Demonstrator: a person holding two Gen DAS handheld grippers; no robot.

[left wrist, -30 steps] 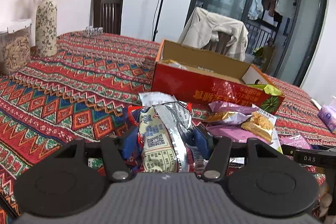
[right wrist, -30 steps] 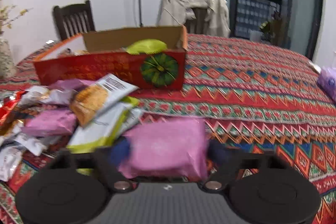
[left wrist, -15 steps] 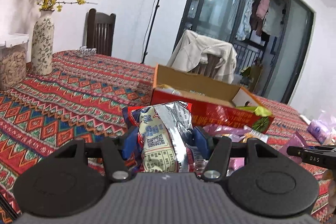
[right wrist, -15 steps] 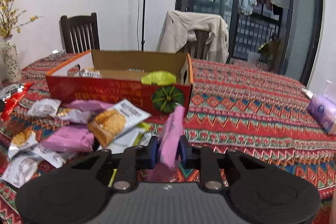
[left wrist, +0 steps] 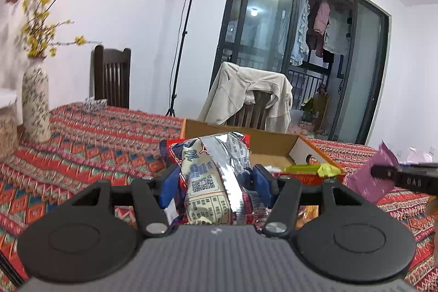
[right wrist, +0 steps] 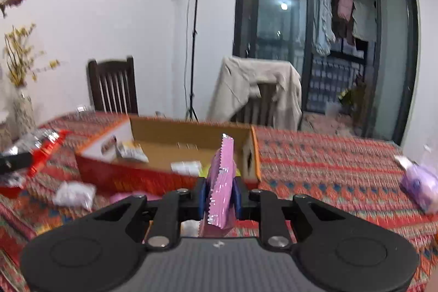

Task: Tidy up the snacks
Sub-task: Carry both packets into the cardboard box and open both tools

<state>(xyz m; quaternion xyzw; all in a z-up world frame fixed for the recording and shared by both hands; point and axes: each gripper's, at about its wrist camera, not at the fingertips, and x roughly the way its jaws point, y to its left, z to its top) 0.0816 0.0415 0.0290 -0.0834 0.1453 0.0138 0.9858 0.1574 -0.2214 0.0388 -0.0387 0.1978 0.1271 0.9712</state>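
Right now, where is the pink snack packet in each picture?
Left wrist view: the pink snack packet sits at the right edge, pinched by the other hand-held gripper.
Right wrist view: the packet stands on edge at centre, between the blue pads.
Shared landmark: the open cardboard box behind it.

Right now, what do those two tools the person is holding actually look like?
Each hand-held gripper, left and right, has a ribbed grey body, two round black discs at its sides, black link arms with silver rivets, and blue pads on its fingers. Seen from the left camera, the right one carries pale lettering on its black side.
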